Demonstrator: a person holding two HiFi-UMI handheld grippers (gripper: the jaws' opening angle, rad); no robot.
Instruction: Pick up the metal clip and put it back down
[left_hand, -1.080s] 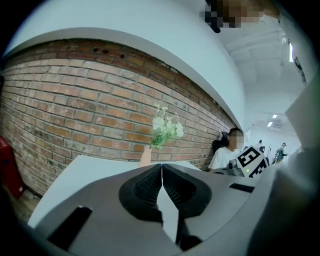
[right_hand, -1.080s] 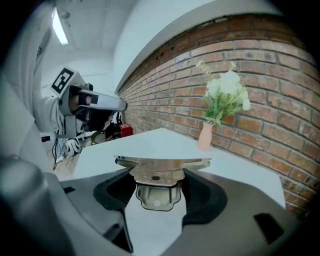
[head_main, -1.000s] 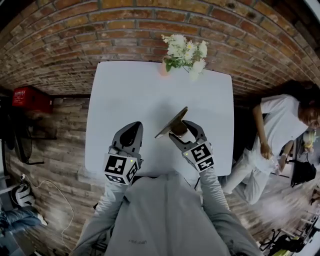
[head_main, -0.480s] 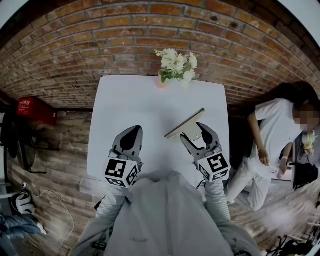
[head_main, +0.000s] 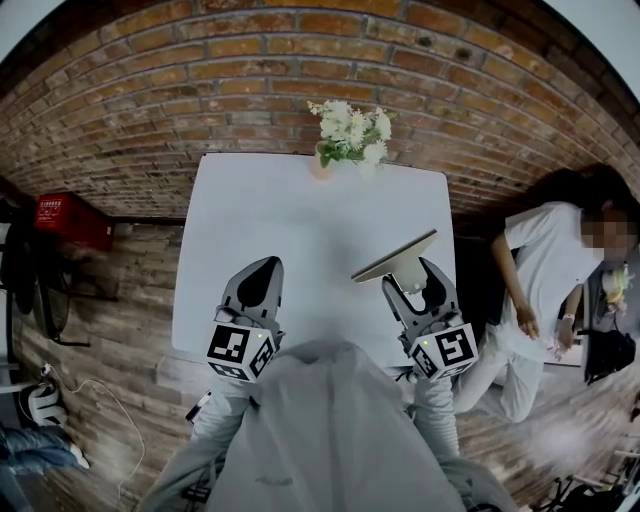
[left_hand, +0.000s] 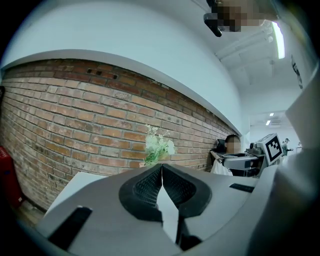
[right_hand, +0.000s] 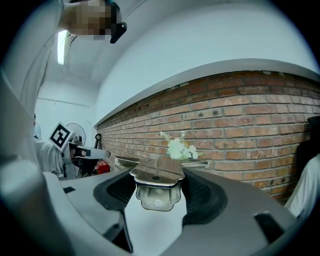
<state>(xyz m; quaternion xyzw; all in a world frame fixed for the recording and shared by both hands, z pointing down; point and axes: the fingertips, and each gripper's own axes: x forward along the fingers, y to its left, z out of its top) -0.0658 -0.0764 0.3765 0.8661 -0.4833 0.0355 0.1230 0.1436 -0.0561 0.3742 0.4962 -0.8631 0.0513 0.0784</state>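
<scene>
The metal clip (head_main: 397, 260) is a wide, shiny bar with a sprung handle. My right gripper (head_main: 411, 276) is shut on it and holds it up over the right side of the white table (head_main: 290, 205). In the right gripper view the clip (right_hand: 156, 186) sits squarely between the two pads, its flat plate pointing at the brick wall. My left gripper (head_main: 262, 272) hovers over the table's near left part, shut with nothing in it. In the left gripper view its pads (left_hand: 150, 187) meet at the tips.
A small pot of white flowers (head_main: 350, 128) stands at the table's far edge against the brick wall. A person in a white top (head_main: 555, 260) is close to the table's right side. A red box (head_main: 66, 214) lies on the wooden floor at the left.
My right gripper has carried the clip to the right, from near the table's middle to its right side. The left gripper has stayed put.
</scene>
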